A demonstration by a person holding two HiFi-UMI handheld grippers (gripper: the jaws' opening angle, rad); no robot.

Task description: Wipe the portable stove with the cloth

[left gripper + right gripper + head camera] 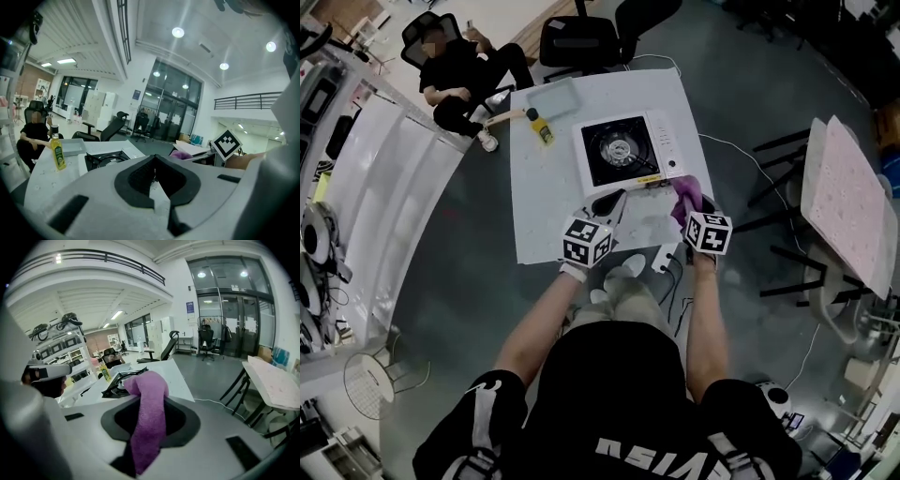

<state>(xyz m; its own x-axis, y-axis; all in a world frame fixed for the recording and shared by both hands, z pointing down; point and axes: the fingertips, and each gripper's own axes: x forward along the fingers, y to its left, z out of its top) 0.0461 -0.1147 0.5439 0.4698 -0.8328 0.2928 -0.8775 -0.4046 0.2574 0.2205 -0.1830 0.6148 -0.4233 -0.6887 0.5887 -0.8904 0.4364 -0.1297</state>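
Pinching the purple cloth (149, 427) between half-closed jaws, the right gripper (151, 397) hangs over the table (546, 220), just off the near right corner of the stove (623, 150). The left gripper (154, 164), jaws together and empty, hovers beside it.

Grey floor (469, 234) throughout. White tabletop (534, 206) at centre, with black office chairs (581, 37) beyond it and a seated person (459, 75) near its far left corner. Second table (844, 197) stands to the right. Full-height glazing (173, 103), railed balcony (248, 99), round ceiling lights (177, 32) lit.
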